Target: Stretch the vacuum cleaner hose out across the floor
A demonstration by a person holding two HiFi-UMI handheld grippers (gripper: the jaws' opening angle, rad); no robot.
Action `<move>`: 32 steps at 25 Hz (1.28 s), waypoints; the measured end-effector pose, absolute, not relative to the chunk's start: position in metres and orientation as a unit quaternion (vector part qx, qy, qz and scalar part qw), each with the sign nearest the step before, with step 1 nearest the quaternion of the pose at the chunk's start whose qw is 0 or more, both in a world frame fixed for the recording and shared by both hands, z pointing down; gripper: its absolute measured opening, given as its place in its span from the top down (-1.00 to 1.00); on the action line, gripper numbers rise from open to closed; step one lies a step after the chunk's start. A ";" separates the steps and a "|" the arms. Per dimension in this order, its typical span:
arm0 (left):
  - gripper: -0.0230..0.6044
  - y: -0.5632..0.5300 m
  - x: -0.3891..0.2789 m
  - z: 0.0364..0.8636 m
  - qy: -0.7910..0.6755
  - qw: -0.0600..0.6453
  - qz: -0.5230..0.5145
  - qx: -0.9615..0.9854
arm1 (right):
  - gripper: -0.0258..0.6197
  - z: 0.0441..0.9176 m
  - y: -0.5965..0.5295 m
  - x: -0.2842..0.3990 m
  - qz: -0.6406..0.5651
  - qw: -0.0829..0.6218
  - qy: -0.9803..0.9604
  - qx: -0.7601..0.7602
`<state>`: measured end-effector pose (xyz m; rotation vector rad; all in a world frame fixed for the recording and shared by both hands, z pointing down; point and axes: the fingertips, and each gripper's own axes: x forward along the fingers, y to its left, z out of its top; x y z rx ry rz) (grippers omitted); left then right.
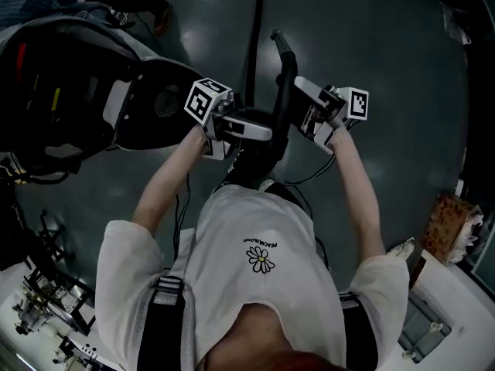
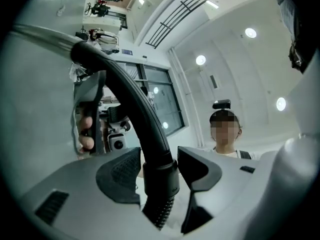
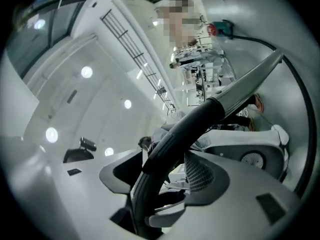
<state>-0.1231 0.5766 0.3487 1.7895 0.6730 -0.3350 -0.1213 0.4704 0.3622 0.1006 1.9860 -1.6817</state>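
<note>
Vacuum cleaner hose (image 2: 159,211), left gripper view: ribbed length entering from below, joined by a smooth cuff (image 2: 162,176) to the bent handle tube (image 2: 130,99), itself arcing up and left to the metal wand (image 2: 40,36). Left gripper (image 2: 159,171) closed narrowly on the cuff, a pad against either side. Hold probably placed here because the rigid cuff offers firm purchase for pulling, unlike the soft ribbing below it.

Right gripper view: handle tube running up between the jaws of the right gripper (image 3: 165,173) toward the wand. Jaws spread wide, tube lying between them nearer one pad, a gap showing beside the other; nothing clamped. Judged a loose cradle, steadying the tube or awaiting a fresh grasp. Vacuum canister (image 3: 250,151) beyond, low at right.

Head view: both grippers raised in front of the person, left gripper (image 1: 255,130) and right gripper (image 1: 303,107) flanking the handle tube. Canister resting on the dark floor (image 1: 387,37) just to the left. Handle end of the hose lifted clear of the floor and near the canister; ribbed length mostly hidden beneath the grippers. Stretching judged barely begun.
</note>
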 end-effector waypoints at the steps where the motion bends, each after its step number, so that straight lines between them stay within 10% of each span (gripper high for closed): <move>1: 0.18 0.587 -0.121 0.350 0.281 0.567 -0.140 0.762 | 0.12 0.354 0.481 -0.116 -0.597 0.256 0.759 0.034; 9: 0.18 0.634 -0.100 0.341 0.208 0.522 -0.129 0.817 | 0.12 0.306 0.574 -0.099 -0.359 0.115 0.926 -0.022; 32: 0.50 0.864 -0.007 0.431 0.068 0.085 0.225 0.968 | 0.10 0.379 0.824 -0.075 -0.133 -0.111 0.972 -0.161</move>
